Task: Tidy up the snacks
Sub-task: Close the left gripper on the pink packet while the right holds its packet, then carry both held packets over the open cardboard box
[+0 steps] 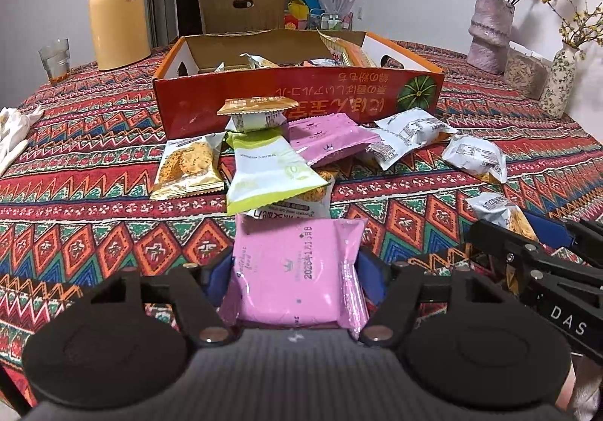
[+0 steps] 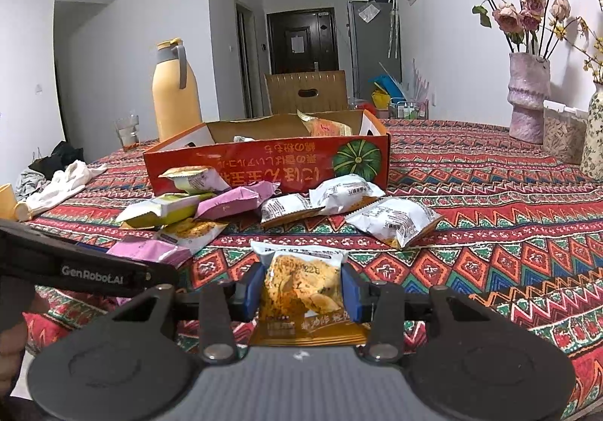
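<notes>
My left gripper [image 1: 296, 270] is shut on a pink snack packet [image 1: 294, 270], held just above the patterned tablecloth. My right gripper [image 2: 301, 289] is shut on an orange-and-white snack packet [image 2: 301, 289]; it also shows at the right of the left wrist view [image 1: 507, 221]. An open red cardboard box [image 1: 301, 97] stands ahead with several packets inside; it also shows in the right wrist view [image 2: 264, 165]. Loose packets lie in front of it: a green one [image 1: 264, 172], a pink one [image 1: 331, 138], a gold one [image 1: 188, 168] and white ones [image 1: 410, 134].
A yellow thermos [image 1: 115, 6] and a glass [image 1: 55, 57] stand at the back left. A pink vase with flowers [image 1: 490, 29], a clear container [image 1: 525, 70] and a floral vase [image 1: 559, 82] stand at the right. White cloth [image 1: 15, 131] lies at the left edge.
</notes>
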Tool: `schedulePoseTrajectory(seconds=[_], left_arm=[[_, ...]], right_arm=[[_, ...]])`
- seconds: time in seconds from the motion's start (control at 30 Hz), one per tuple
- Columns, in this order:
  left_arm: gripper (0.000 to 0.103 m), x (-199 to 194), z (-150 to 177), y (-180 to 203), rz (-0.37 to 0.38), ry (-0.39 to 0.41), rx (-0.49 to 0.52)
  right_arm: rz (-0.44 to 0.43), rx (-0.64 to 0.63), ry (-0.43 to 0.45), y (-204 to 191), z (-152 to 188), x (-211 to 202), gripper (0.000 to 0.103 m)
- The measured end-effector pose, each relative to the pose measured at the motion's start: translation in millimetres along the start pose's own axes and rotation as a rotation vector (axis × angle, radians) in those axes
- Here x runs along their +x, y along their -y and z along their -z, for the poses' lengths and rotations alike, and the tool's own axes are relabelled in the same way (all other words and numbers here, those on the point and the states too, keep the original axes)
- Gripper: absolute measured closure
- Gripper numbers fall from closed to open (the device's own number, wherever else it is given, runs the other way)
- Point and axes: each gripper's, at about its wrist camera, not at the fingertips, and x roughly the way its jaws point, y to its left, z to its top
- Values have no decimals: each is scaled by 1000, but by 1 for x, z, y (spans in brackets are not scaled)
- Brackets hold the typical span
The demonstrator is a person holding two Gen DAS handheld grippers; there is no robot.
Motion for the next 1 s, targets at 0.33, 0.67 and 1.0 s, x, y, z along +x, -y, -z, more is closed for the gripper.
schedulePoseTrajectory(seconds=[0.33,0.67,1.0], left_arm=[[34,-27,8,-13,0,44,-28],[34,-49,11,-31,0,84,-63],[34,-64,-2,-37,6,144,-66]], right_arm=[[-9,-26,25,-12,-3,-13,60],[-3,-49,50,-23,-9,-22,60],[15,-58,90,-25,-29,-21,60]])
